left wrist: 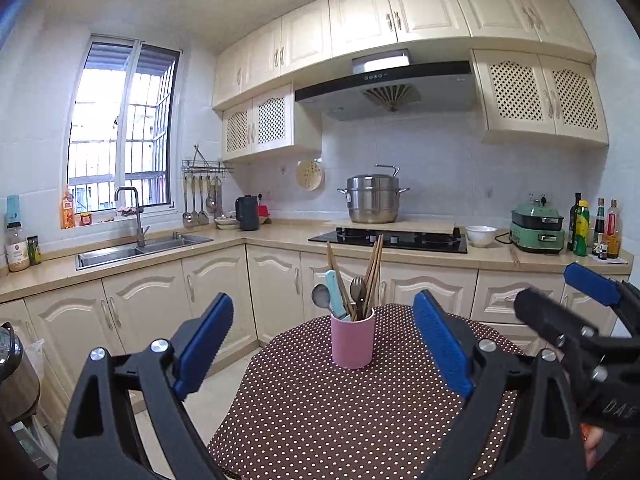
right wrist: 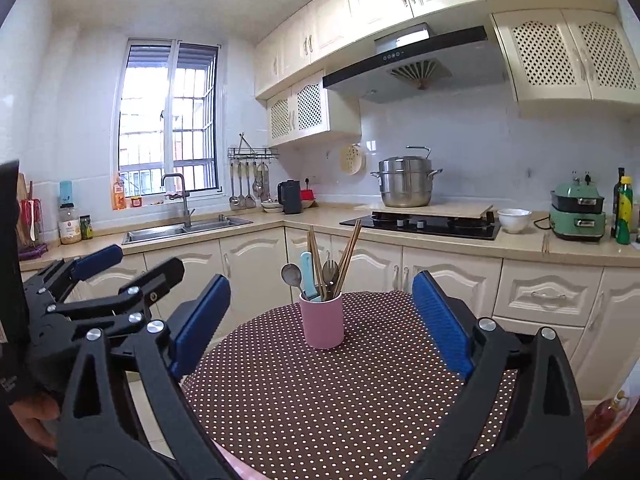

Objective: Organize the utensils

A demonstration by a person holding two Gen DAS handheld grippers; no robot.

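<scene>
A smooth pink cylindrical cup (left wrist: pixel 353 338) stands upright on the brown polka-dot tablecloth (left wrist: pixel 340 412), holding wooden chopsticks (left wrist: pixel 374 268), a metal spoon (left wrist: pixel 321 295) and a fork (left wrist: pixel 357 288) (handles down). Left gripper (left wrist: pixel 324 344) and right gripper (right wrist: pixel 322 330) hover before the cup, ribbed blue pads spread wide, empty.

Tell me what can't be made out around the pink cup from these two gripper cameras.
- Lower ends of the utensils: both views, hidden inside the pink cup.
- Near table edge: both views, covered by the gripper bodies.
- Bottle labels on the counter: left wrist view, too small to read.
</scene>
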